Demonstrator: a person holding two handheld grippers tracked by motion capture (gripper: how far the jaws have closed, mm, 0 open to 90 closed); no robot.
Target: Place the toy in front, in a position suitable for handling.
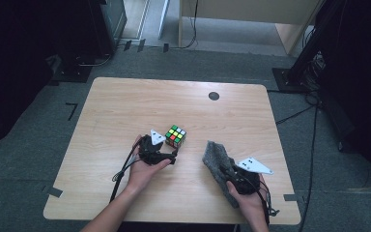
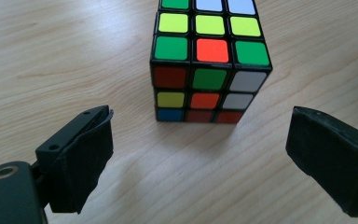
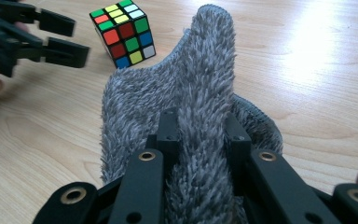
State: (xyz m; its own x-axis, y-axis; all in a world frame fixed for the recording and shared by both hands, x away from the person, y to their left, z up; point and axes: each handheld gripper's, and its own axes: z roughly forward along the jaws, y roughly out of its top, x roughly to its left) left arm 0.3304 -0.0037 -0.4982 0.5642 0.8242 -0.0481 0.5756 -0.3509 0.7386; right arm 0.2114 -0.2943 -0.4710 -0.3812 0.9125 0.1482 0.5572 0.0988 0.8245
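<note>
A scrambled Rubik's cube (image 1: 176,136) stands on the wooden table (image 1: 125,101) near its middle. My left gripper (image 1: 170,150) sits just in front of the cube, and in the left gripper view its jaws (image 2: 203,135) stand wide apart with the cube (image 2: 209,60) a little beyond the pads, untouched. My right gripper (image 1: 232,175) is shut on a fuzzy grey cloth (image 1: 217,157), which lies partly on the table. In the right gripper view the cloth (image 3: 209,56) rises between the pinching jaws (image 3: 201,116), with the cube (image 3: 123,35) and the left gripper (image 3: 80,38) beyond.
A small black round mark (image 1: 214,95) lies on the table's far side. Dark equipment and cables stand on the grey floor around the table, with a pale wooden cabinet (image 1: 241,9) beyond the far edge.
</note>
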